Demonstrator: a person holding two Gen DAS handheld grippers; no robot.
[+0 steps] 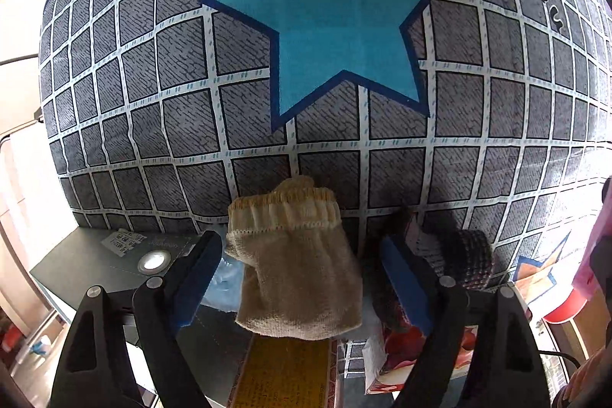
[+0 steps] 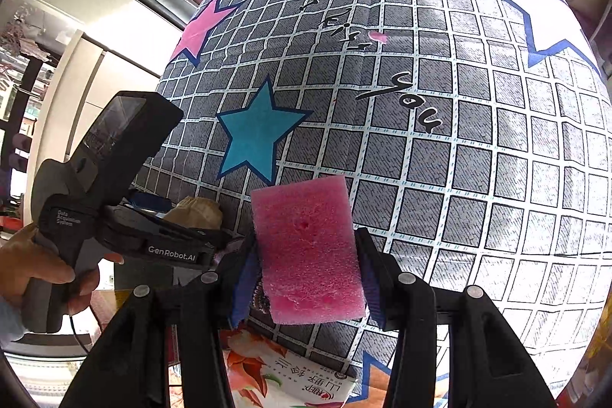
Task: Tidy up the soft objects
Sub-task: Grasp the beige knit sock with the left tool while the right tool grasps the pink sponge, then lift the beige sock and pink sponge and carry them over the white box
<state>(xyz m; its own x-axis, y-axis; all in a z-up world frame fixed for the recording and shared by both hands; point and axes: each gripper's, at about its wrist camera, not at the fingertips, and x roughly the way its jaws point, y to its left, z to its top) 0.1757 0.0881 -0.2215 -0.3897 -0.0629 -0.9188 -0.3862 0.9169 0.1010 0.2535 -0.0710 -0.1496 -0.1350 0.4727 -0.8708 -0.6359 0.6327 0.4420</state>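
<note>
A cream knitted glove (image 1: pixel 298 274) lies at the near edge of the grey grid-patterned cloth (image 1: pixel 153 64). My left gripper (image 1: pixel 302 243) points down over it and stands open; the glove sits between the blue pads with a gap on the right side. A dark knitted piece (image 1: pixel 466 262) lies just outside the right finger. My right gripper (image 2: pixel 306 239) is shut on a pink sponge (image 2: pixel 306 247), held above the cloth (image 2: pixel 478 159). In the right wrist view the left gripper's body (image 2: pixel 114 186) is at the left, with the cream glove (image 2: pixel 195 213) under it.
A turquoise star (image 1: pixel 344 25) is printed on the cloth. A black box with a round button (image 1: pixel 114 262) and a yellow printed pack (image 1: pixel 283 369) lie below the glove. A floral packet (image 2: pixel 290 373) lies under the sponge. A person's hand (image 2: pixel 34 266) holds the left tool.
</note>
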